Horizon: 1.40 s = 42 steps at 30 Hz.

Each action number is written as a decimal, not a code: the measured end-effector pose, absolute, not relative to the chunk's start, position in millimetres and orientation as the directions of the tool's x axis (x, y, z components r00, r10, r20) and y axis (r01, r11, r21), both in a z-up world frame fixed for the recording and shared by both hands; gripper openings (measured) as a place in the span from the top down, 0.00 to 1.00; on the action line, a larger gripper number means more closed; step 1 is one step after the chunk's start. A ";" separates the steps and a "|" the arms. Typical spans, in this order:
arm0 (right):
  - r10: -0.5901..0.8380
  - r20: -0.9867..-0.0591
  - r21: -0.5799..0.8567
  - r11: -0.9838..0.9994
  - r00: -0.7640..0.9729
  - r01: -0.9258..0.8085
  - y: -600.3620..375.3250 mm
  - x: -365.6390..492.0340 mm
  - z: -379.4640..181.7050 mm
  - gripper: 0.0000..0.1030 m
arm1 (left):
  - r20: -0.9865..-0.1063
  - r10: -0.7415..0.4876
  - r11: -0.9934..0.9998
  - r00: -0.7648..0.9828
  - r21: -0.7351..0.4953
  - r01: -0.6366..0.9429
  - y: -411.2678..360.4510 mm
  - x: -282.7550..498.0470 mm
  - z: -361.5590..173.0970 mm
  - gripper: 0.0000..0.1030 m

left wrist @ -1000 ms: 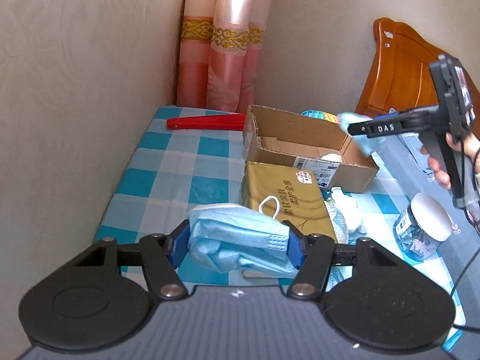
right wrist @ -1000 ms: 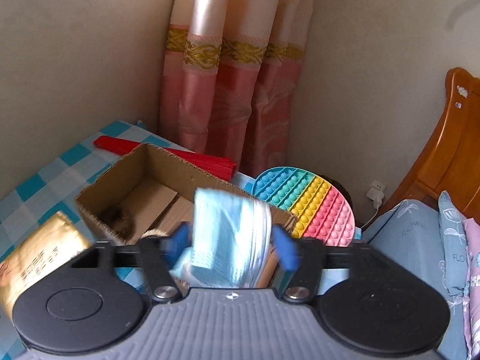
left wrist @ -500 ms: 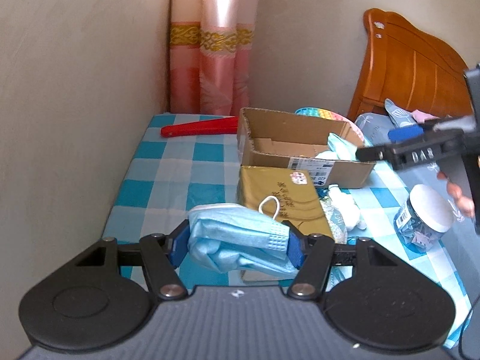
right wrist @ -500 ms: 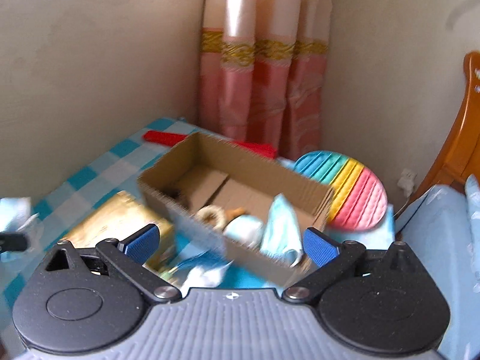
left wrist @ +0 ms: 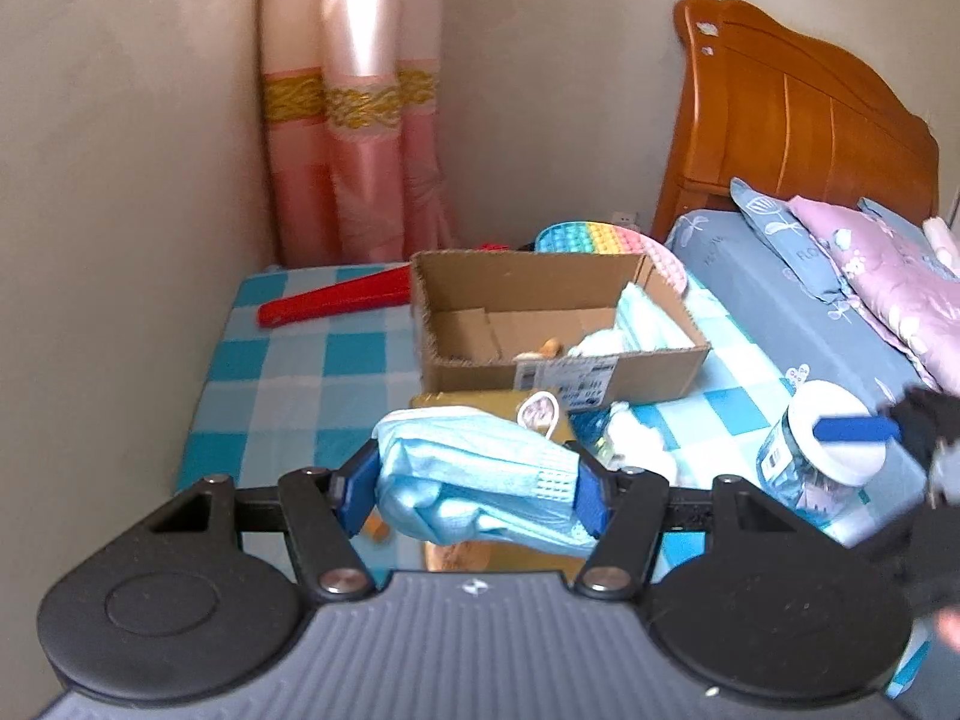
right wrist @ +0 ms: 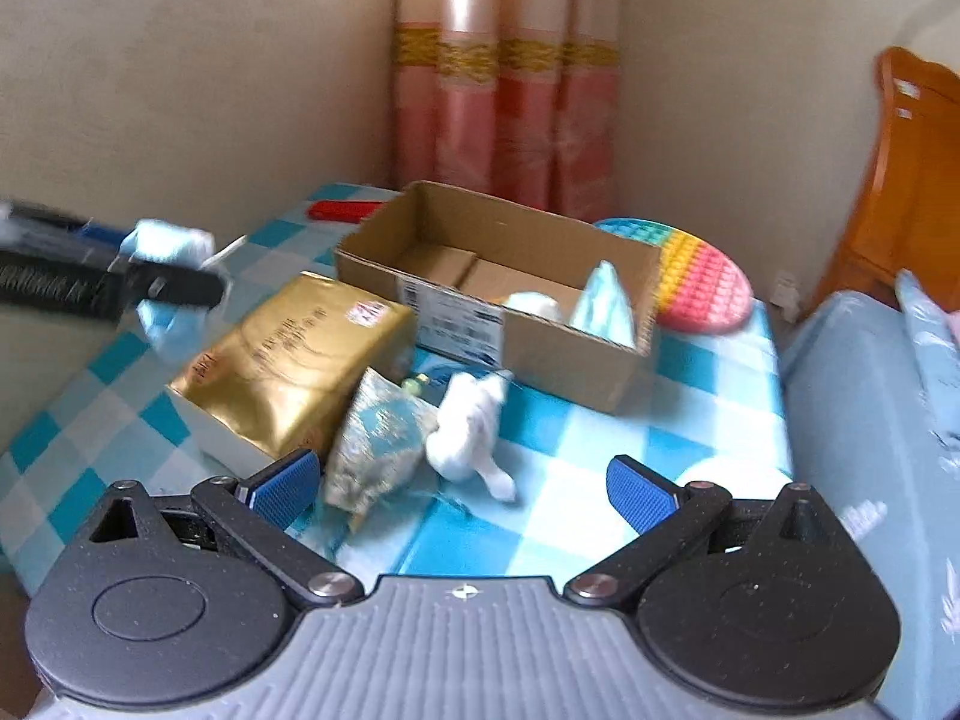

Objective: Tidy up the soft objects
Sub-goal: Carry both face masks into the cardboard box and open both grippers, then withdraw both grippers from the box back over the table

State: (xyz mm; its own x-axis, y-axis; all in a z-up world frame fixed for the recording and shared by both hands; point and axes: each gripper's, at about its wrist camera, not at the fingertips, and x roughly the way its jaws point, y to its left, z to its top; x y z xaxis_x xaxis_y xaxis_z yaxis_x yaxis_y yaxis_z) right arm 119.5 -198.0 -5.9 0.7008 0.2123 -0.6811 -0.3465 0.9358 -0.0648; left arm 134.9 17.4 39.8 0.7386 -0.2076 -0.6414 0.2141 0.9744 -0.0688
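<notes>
My left gripper point(left wrist: 474, 486) is shut on a folded blue face mask point(left wrist: 480, 480), held above the table in front of the cardboard box point(left wrist: 558, 324). It also shows at the left of the right wrist view point(right wrist: 162, 282). My right gripper point(right wrist: 462, 486) is open and empty, just above a white soft toy point(right wrist: 468, 426) and a teal-and-gold pouch point(right wrist: 378, 438). A second blue mask point(right wrist: 606, 300) leans inside the box point(right wrist: 498, 288) at its right end, beside a pale round item point(right wrist: 534, 303).
A gold box point(right wrist: 294, 360) lies in front of the cardboard box. A red fan point(left wrist: 336, 303) lies by the wall. A rainbow pop mat point(right wrist: 702, 282) sits behind the box. A white-lidded jar point(left wrist: 822, 450) stands at the right. A bed point(left wrist: 840, 288) borders the checked table point(left wrist: 300, 372).
My right gripper opened and left its blue mask in the box, then drew back and down toward the white toy. My left gripper kept its mask and moved toward the box.
</notes>
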 end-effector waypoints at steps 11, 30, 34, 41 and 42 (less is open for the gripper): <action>0.212 -0.665 -0.025 0.952 0.717 -0.304 -212.1 109.6 -11.7 0.00 | -0.667 -0.210 0.962 0.715 -0.009 0.274 -27.1 216.0 59.5 0.39; 0.207 -0.670 0.004 0.962 0.713 -0.274 -225.3 119.1 -15.3 0.00 | -0.668 -0.129 0.966 0.733 0.084 0.246 -75.8 316.1 59.5 0.09; 0.210 -0.663 0.005 0.961 0.718 -0.276 -223.2 115.4 -11.7 0.00 | -0.671 -0.135 0.964 0.729 0.083 0.254 -70.1 301.9 62.7 0.05; 0.225 -0.648 0.018 0.960 0.727 -0.280 -218.6 104.2 -3.1 0.00 | -0.644 -0.134 0.963 0.753 0.096 0.254 -56.3 260.1 74.3 0.02; 0.230 -0.645 0.020 0.959 0.729 -0.284 -218.1 101.8 -1.8 0.00 | -0.643 -0.133 0.962 0.754 0.099 0.255 -55.4 254.6 74.2 0.02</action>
